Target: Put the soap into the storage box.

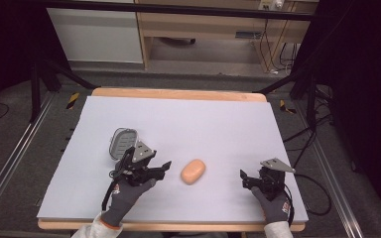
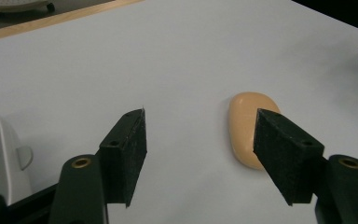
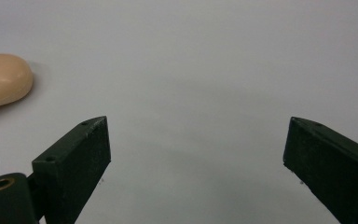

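Note:
A peach oval soap bar (image 1: 193, 171) lies flat on the white table sheet (image 1: 203, 124). Just left of it, my left gripper (image 1: 164, 168) is open, its jaws pointing toward the soap without touching it. In the left gripper view the soap bar (image 2: 245, 126) sits ahead, partly behind the right-hand jaw, and my left gripper (image 2: 200, 123) holds nothing. My right gripper (image 1: 243, 178) is open to the right of the soap, clearly apart from it. In the right gripper view my right gripper (image 3: 196, 135) stands wide over bare sheet, with the soap bar (image 3: 2, 79) at the left edge.
A grey and white ribbed soap dish (image 1: 123, 143) rests behind my left hand and also shows as the soap dish (image 2: 0, 154) at the left edge of the left gripper view. The table's wooden edge (image 1: 178, 93) runs along the far side.

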